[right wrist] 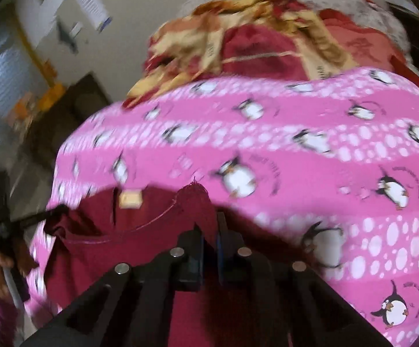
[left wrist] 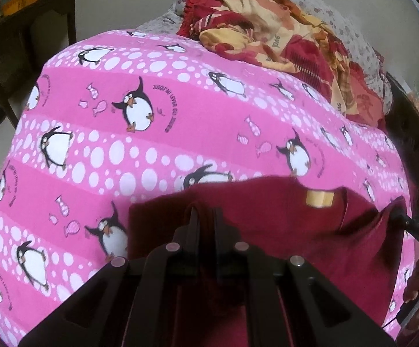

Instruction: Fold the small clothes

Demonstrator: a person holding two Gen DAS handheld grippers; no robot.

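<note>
While both hands hold their tools low over the bed, the left tongs point(left wrist: 205, 217) are pinched fully together on the near edge of the maroon garment point(left wrist: 267, 217), its cloth bunched up between the tips. The right tongs point(right wrist: 209, 225) are closed as well, with a frayed maroon corner standing up right at the tips; motion blur keeps me from being sure how much cloth they actually have.

The garment lies at the near end of the pink penguin bedsheet point(left wrist: 180, 101), neckline and a pale yellow label point(left wrist: 319, 199) showing, so it seems to be lying inside up. In the right-hand view the left tool reaches in at the far left and touches the garment's edge there.

To fold it well, I would keep both grips level, draw the cloth taut between them so the edge stays straight, then carry it over evenly and lay it flat before letting go.

Farther up the bed a heap of red and yellow clothes point(left wrist: 281, 37) waits, resting against a grey-spotted pillow point(left wrist: 339, 20).

Most of the garment's lower part is hidden under the tools, so its full shape, sleeves and hem cannot be read.
</note>
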